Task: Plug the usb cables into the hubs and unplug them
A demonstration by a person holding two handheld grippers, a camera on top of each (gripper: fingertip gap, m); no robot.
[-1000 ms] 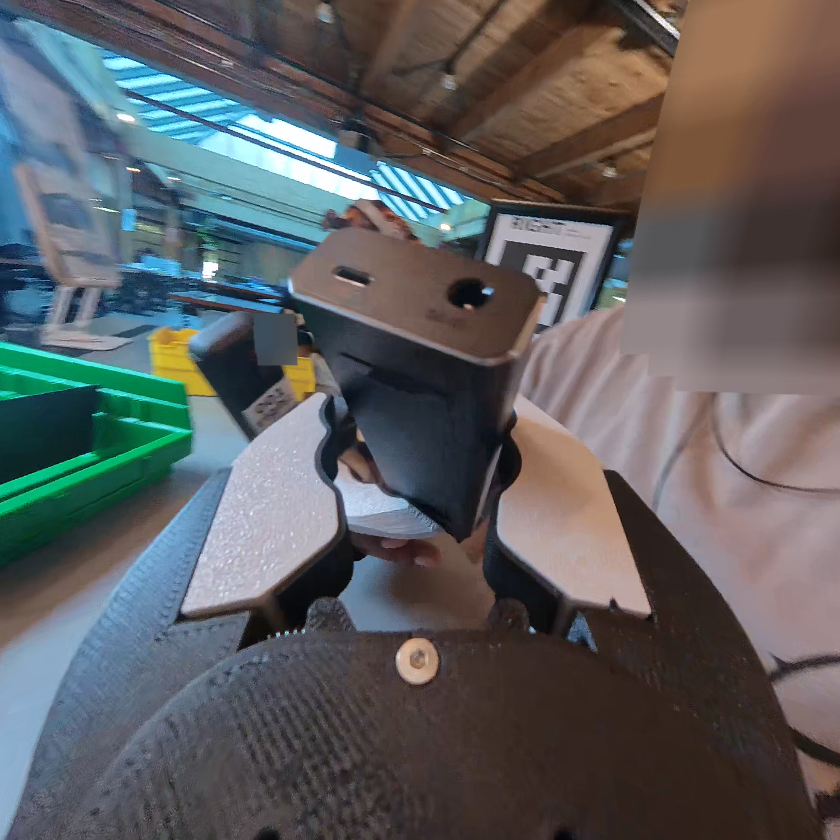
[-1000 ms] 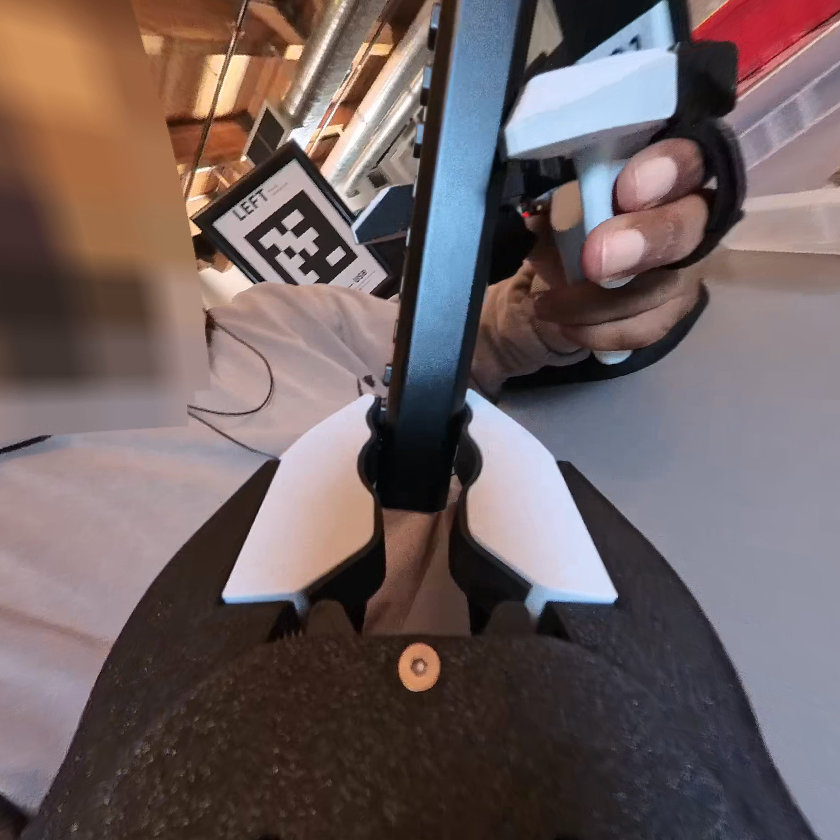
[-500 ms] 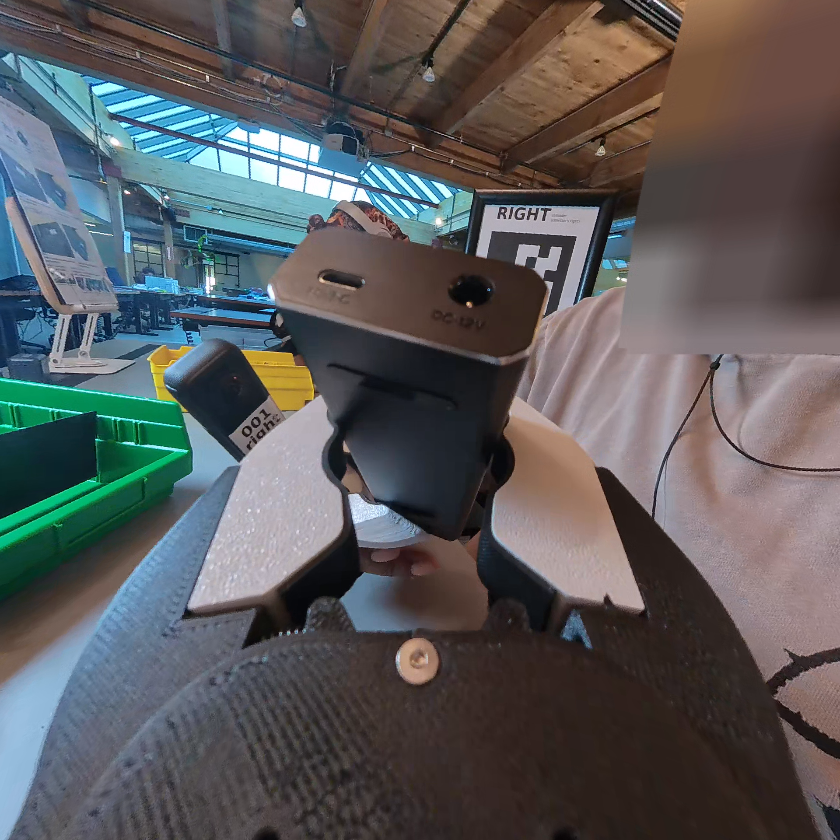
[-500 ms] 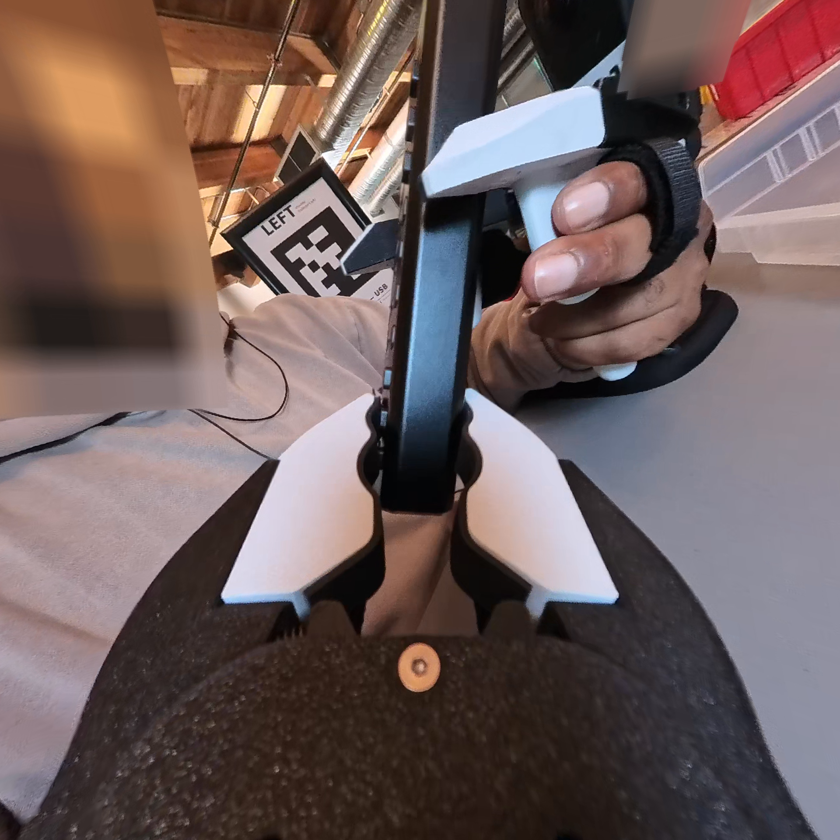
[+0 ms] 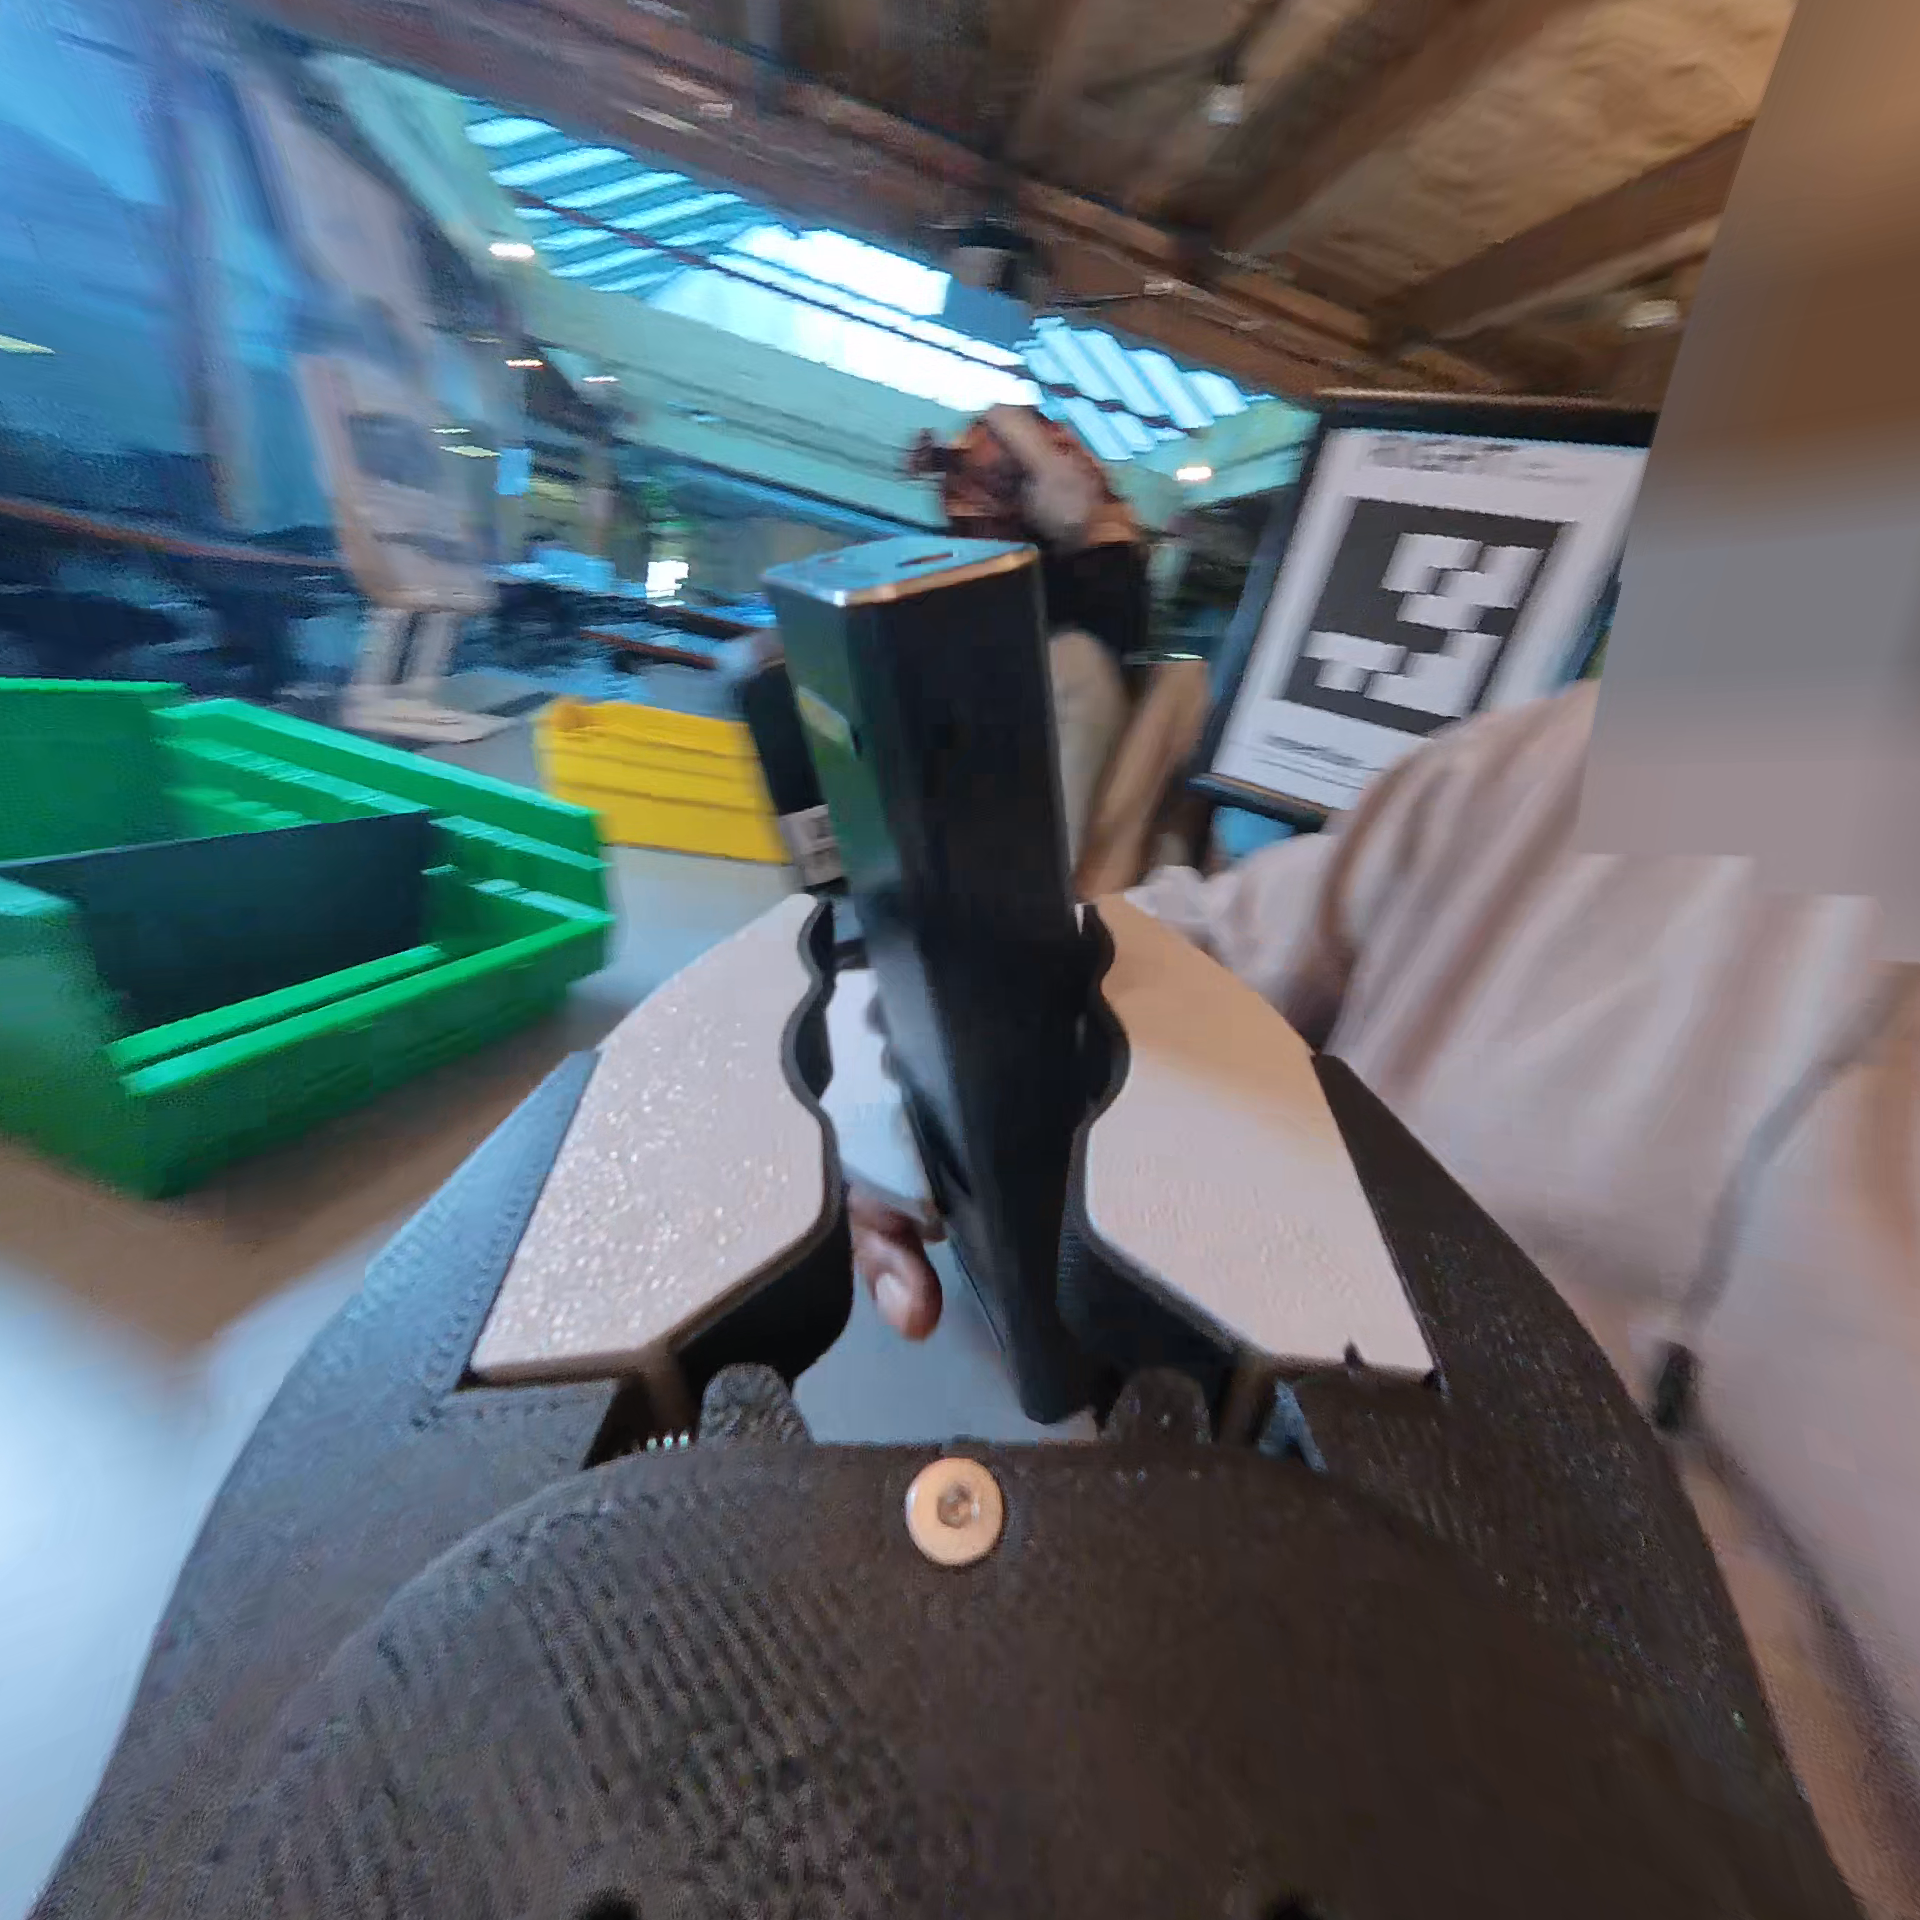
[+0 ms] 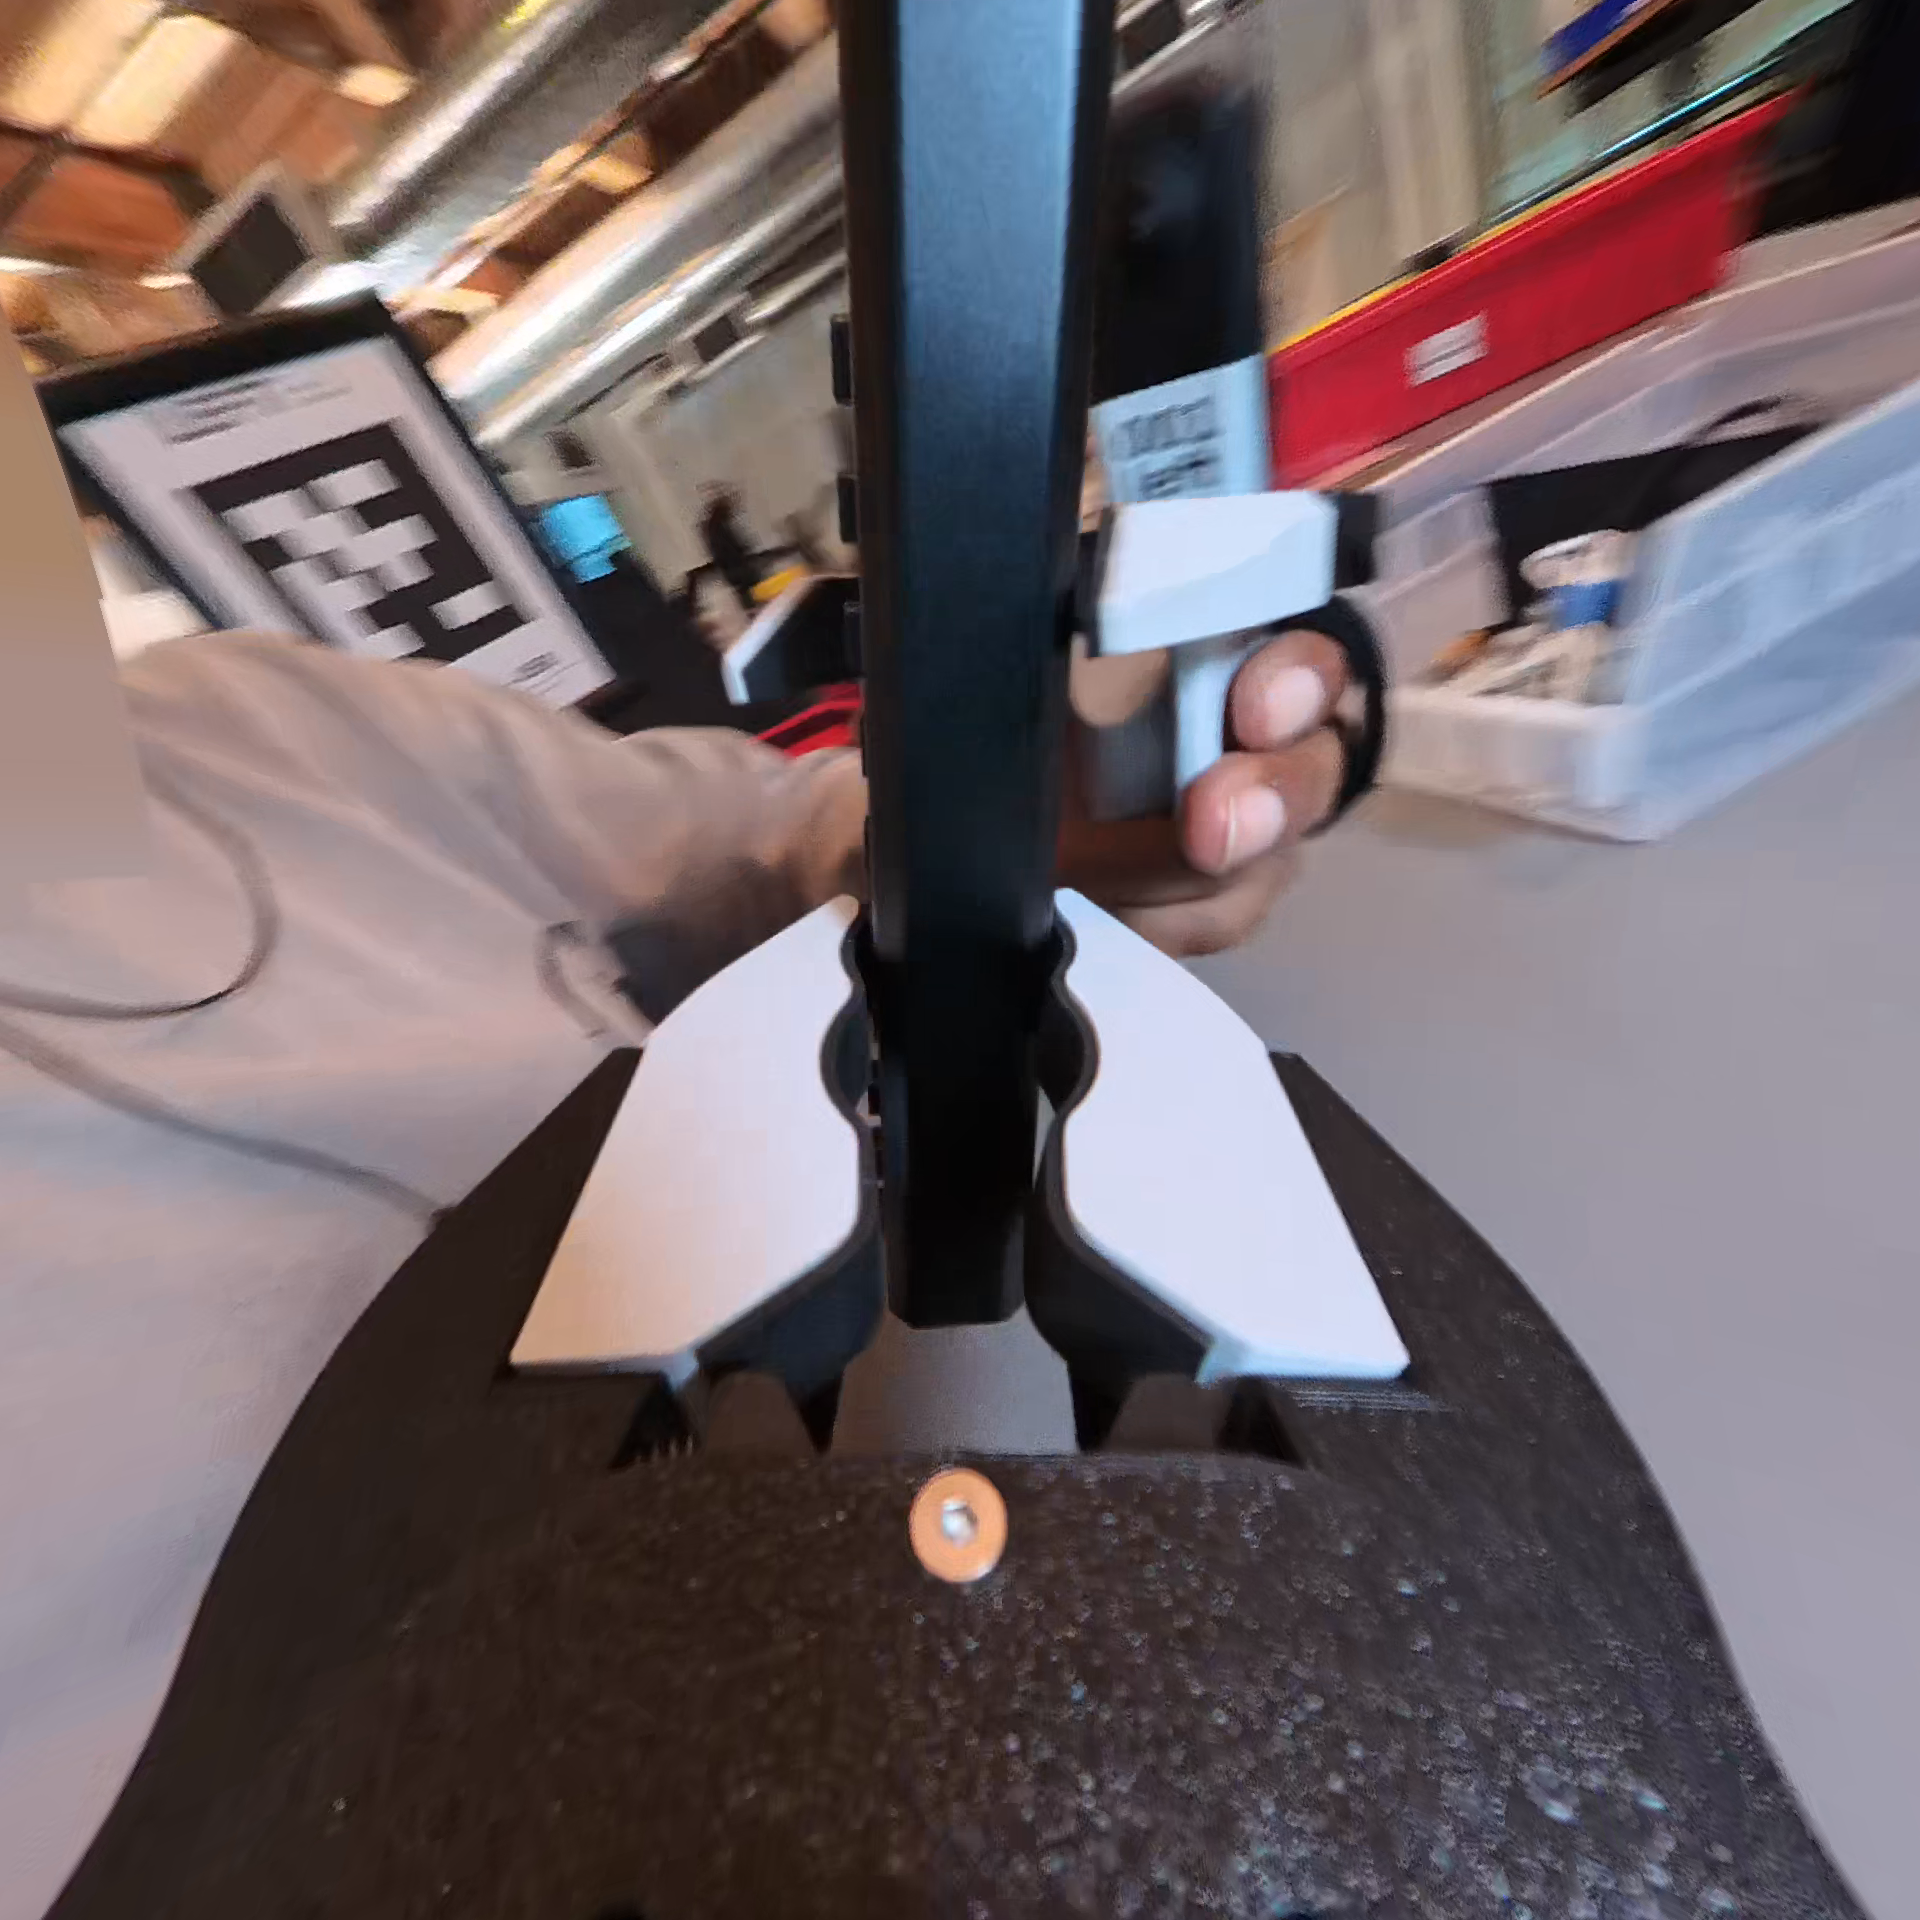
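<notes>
My right gripper (image 6: 956, 1101) is clenched on one end of the dark hub (image 6: 961, 623), which fills the frame's centre and runs straight up out of its top. In the left wrist view my left gripper (image 5: 951, 1081) looks loosened: the hub (image 5: 935, 883) touches only the right-hand finger (image 5: 1226, 1143), though blur makes that uncertain. I judge I'm holding it for reorienting. Its long axis points away along the fingers, port end (image 5: 904, 569) upper centre.

Right gripper (image 6: 956, 1101) fingers (image 6: 717, 1153) clamp the upright dark hub (image 6: 961, 644).
</notes>
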